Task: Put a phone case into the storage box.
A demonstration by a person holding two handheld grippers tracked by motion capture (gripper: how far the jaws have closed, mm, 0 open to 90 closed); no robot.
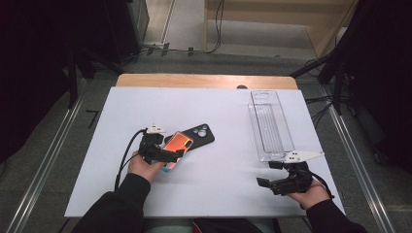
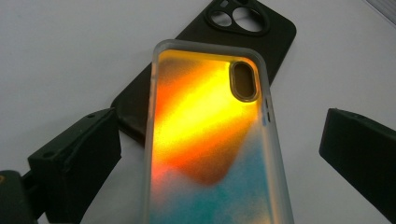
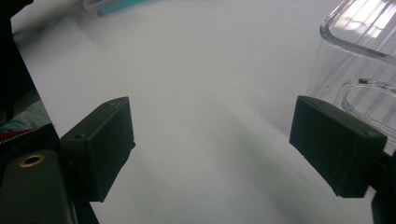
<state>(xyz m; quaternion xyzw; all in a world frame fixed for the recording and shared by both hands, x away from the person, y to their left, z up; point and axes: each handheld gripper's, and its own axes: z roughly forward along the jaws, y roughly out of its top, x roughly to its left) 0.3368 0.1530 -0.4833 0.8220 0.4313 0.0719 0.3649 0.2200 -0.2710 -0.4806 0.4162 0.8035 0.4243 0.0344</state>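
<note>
A translucent phone case [image 2: 205, 140], orange at its far end and teal at its near end, lies between the two jaws of my left gripper [image 2: 219, 121]. The jaws stand wide apart on either side of it, with a gap on each side. Its far end overlaps a black phone case [image 2: 261, 32] lying flat on the white table. From above, the left gripper [image 1: 170, 153] is left of centre at the orange case [image 1: 178, 142], with the black case [image 1: 200, 134] just beyond. My right gripper [image 1: 268, 174] is open near the front right, over bare table [image 3: 201, 70].
A long clear plastic tray [image 1: 270, 124] lies lengthwise at the right of the white table top [image 1: 145, 107], and its near end [image 3: 359, 56] is close beside my right gripper. Metal rails and dark stands flank the table.
</note>
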